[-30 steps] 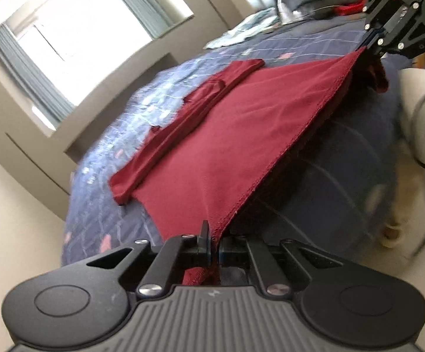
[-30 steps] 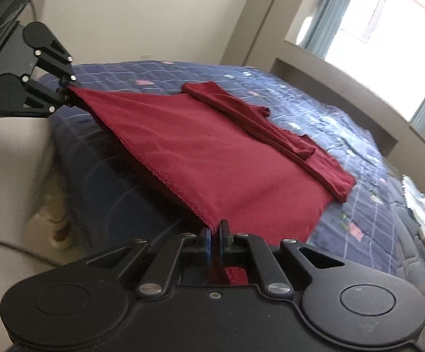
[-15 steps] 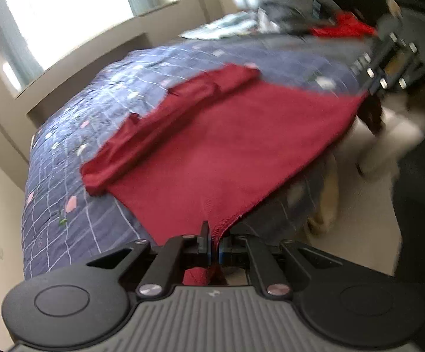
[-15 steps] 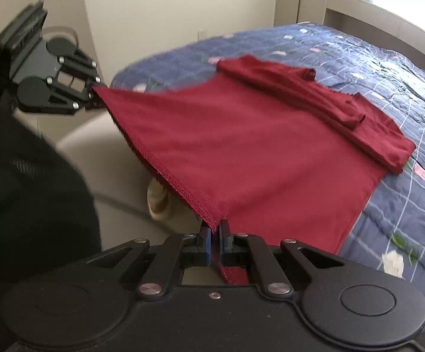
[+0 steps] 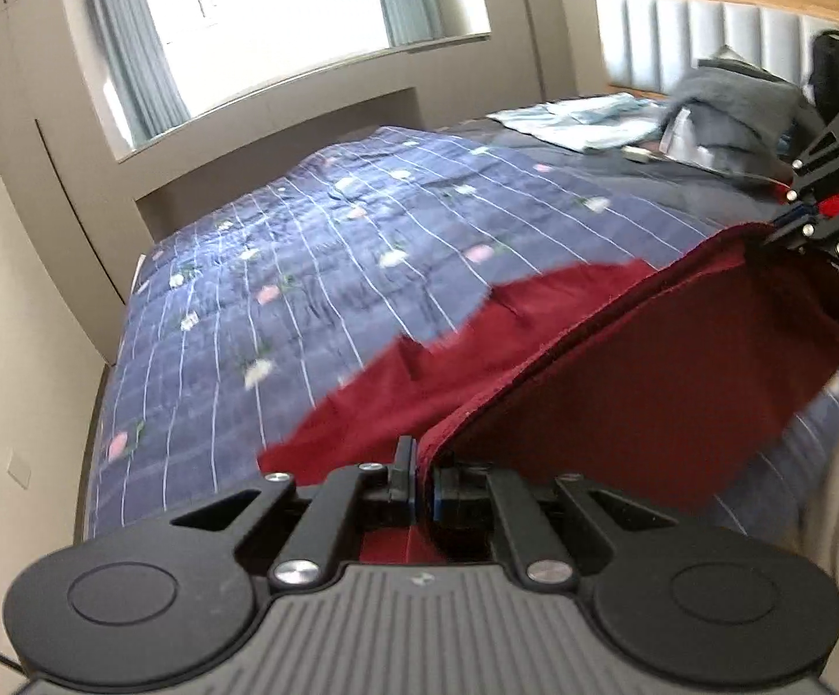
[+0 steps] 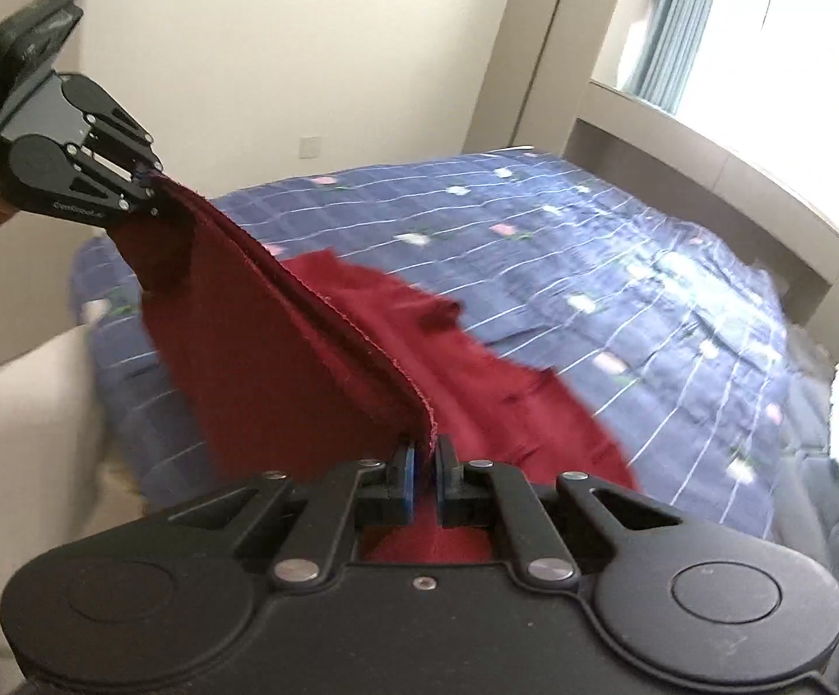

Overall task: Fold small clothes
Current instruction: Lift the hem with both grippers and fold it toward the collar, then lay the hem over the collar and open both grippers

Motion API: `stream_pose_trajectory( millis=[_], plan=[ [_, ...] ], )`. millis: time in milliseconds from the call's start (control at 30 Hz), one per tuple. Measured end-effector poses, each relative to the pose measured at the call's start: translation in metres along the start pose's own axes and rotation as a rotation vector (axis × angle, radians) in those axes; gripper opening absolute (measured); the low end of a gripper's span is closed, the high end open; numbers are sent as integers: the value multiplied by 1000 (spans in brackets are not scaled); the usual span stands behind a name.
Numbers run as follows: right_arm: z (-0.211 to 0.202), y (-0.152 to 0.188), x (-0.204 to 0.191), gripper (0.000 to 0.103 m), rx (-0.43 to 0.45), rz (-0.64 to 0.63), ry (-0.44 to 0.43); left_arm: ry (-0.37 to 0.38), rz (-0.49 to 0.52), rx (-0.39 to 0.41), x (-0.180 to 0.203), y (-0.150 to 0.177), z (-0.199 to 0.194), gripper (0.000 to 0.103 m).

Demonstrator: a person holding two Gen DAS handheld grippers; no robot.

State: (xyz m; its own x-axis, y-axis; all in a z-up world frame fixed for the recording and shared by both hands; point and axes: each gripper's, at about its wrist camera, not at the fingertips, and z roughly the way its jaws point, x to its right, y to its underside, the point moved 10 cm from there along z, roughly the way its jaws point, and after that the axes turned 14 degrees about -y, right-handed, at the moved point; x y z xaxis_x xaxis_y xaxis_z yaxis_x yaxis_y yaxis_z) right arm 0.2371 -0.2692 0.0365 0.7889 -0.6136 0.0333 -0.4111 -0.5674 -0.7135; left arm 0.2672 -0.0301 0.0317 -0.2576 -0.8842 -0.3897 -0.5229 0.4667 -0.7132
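The dark red knitted garment hangs stretched between the two claws above the near edge of the bed, its stitched hem running as a taut ridge from one claw to the other. The left claw is pressed together on one corner of that hem, with red cloth bunched just behind its fingers. The right claw likewise pinches the other corner, and in the left wrist view it shows at the far right, gripping the cloth where the hem ends. Below the lifted hem the fabric drops in a loose sheet, while the rest of the garment lies on the navy blue quilted bedcover with white grid lines and small pink and white flowers. Its far edge is blurred, so the outline there is hard to read; it may be a folded sleeve. At the far right of the bed, near the padded grey headboard, sits a heap of grey clothing. A bright window with blue-grey curtains stands beyond the bed.
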Motion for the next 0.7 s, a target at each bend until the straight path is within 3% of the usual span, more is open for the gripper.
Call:
stream_pose_trajectory(
  millis=[200,433,600,700],
  plan=[
    [57,-25,78,7,-7,41,48,-12,-85,-92,-12,-29,97,5],
    [142,-27,148,8,-50,121,22,-8,-142,-214,-16,-19,199,5],
    [188,-12,180,8,-87,178,-8,66,-176,-270,-16,-10,248,6],
    [207,-3,195,9,-97,215,-24,116,-139,-296,-16,-5,267,19]
  ],
)
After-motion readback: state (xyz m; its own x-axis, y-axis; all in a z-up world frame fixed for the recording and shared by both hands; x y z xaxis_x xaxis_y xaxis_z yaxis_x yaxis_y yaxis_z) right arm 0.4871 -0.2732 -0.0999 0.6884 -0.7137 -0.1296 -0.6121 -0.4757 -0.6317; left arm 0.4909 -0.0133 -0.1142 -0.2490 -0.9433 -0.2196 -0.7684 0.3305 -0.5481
